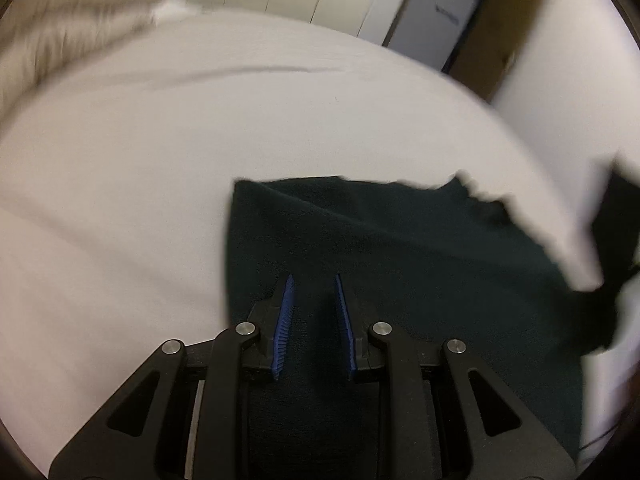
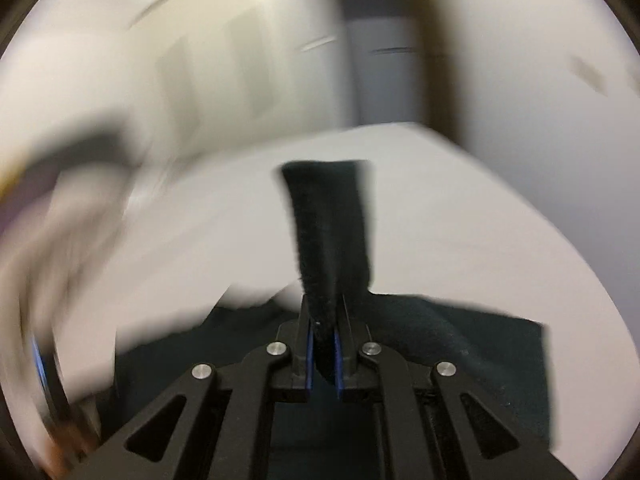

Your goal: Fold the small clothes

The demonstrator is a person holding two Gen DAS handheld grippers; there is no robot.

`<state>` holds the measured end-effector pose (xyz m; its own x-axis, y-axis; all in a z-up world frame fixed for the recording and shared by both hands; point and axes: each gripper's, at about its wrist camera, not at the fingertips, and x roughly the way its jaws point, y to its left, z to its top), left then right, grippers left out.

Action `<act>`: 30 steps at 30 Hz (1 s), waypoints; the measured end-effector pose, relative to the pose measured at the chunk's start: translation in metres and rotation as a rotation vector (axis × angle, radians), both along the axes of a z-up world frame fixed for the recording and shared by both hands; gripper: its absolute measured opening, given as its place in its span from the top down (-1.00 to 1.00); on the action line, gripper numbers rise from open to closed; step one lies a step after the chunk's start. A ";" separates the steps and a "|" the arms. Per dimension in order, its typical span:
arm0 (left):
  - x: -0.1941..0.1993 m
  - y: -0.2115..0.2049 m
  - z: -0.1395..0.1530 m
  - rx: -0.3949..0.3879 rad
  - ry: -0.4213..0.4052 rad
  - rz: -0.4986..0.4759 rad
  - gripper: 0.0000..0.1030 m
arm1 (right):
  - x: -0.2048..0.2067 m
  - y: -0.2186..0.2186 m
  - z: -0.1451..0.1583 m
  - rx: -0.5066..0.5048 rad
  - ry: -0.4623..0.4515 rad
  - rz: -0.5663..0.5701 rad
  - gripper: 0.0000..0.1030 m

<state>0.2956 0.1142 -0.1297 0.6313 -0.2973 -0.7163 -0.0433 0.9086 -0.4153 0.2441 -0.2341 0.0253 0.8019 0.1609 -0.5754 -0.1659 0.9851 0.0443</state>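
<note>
Left gripper [image 1: 314, 280]: jaws moderately apart, empty, poised above the dark green garment [image 1: 400, 248] on the white bed [image 1: 120, 200]. Right gripper [image 2: 323, 304]: jaws clamped on a garment strip rising toward 12 o'clock.

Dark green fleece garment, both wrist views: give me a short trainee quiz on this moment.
1. True or false: the right gripper is clamped on a fold of the dark green fleece garment.
2. Multiple choice: the left gripper is A) shut on cloth, B) open above the garment, C) out of view.
3. Fill in: the garment lies on a ___ bed sheet.

Key: 1 true; 2 B; 3 white.
</note>
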 end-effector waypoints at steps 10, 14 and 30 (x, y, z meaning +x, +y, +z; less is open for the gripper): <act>0.005 -0.030 -0.010 -0.476 0.191 -0.145 -0.46 | -0.025 0.108 -0.088 -0.233 0.094 0.200 0.78; -0.002 -0.039 -0.013 -0.509 0.229 -0.150 -0.46 | -0.038 0.085 -0.087 -0.145 0.104 0.180 0.78; 0.017 -0.081 -0.038 -0.675 0.368 -0.189 0.30 | -0.080 0.021 -0.085 0.238 0.294 0.127 -0.14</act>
